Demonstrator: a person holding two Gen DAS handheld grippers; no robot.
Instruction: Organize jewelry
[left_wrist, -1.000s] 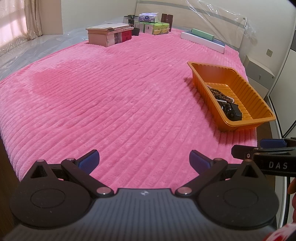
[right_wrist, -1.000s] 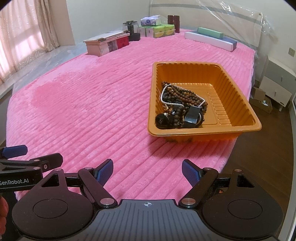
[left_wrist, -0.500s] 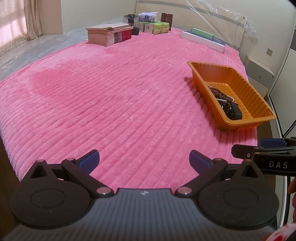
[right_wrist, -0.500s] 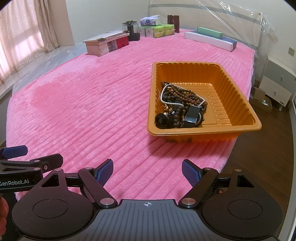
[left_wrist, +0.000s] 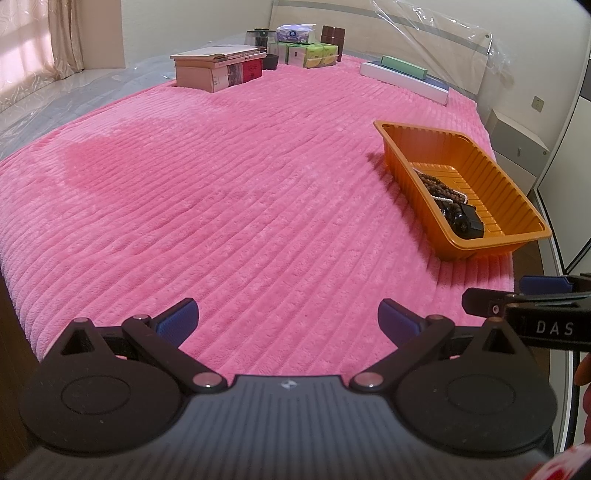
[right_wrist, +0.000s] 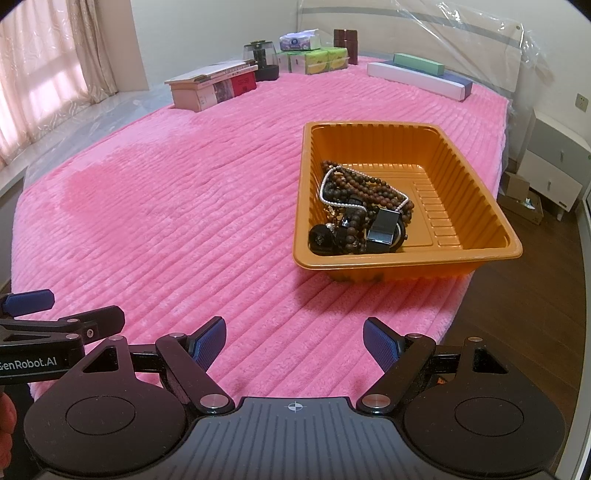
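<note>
Books (left_wrist: 218, 70), tissue boxes (left_wrist: 308, 53), pink blanket (left_wrist: 221, 184).

From your left wrist view, the orange tray's (left_wrist: 406, 177) near wall hides part of the jewelry pile (left_wrist: 452, 206); the right gripper (left_wrist: 532, 310) runs off the frame's edge.

Black left gripper (left_wrist: 288, 315) and right gripper (right_wrist: 294, 338) (blue ribbed pads, silver pivot screws).

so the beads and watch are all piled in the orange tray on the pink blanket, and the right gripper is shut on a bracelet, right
Not quite. The right gripper is open and empty, as the right wrist view shows: its blue fingers stand wide apart above the pink blanket. The beads and watch are indeed piled in the orange tray.
</note>
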